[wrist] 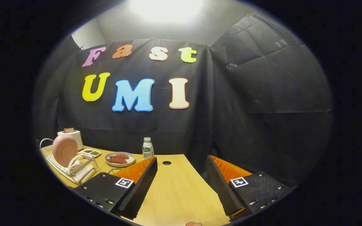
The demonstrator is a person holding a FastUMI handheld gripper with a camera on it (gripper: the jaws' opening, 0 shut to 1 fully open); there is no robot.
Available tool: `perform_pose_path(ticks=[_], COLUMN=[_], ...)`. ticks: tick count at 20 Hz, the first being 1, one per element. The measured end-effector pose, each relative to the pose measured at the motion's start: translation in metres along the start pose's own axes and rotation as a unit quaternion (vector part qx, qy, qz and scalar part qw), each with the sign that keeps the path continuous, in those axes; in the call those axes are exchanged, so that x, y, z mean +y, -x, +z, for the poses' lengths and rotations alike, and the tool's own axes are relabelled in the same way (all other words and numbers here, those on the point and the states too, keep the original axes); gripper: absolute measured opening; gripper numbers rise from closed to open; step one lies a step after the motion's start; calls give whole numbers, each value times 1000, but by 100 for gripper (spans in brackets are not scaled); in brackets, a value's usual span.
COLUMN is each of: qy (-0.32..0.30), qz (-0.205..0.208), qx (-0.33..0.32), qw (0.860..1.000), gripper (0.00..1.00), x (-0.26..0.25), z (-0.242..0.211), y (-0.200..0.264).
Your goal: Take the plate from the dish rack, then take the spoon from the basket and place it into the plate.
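A pink plate [64, 149] stands on edge in a white wire dish rack [79, 168] on the wooden table [178, 191], well off to the left of my fingers. My gripper [181, 160] is open, its two black and orange fingers spread wide over bare tabletop with nothing between them. The left finger [138, 175] points roughly toward the rack's near end but stays apart from it. I cannot make out the basket or the spoon.
Behind the rack sits a white toaster [72, 137]. A small tray with green and dark portions [91, 153], a bowl of red meat pieces [119, 158] and a white bottle [148, 148] stand along the back. A cable hole [167, 163] lies ahead of the fingers.
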State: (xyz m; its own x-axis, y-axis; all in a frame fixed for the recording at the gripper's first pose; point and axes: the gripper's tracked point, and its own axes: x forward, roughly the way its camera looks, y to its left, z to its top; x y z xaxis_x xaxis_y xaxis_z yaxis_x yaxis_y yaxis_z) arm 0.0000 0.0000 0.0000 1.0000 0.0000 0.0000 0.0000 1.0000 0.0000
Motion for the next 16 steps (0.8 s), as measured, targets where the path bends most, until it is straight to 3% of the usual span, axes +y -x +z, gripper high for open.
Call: perform_pose_path(ticks=[7,16], qy=[-30,-36], qz=[70,220], qx=[-36,-65], qw=[996,973], gripper=[96,96], x=[114,257], z=[81,136], y=[52,77])
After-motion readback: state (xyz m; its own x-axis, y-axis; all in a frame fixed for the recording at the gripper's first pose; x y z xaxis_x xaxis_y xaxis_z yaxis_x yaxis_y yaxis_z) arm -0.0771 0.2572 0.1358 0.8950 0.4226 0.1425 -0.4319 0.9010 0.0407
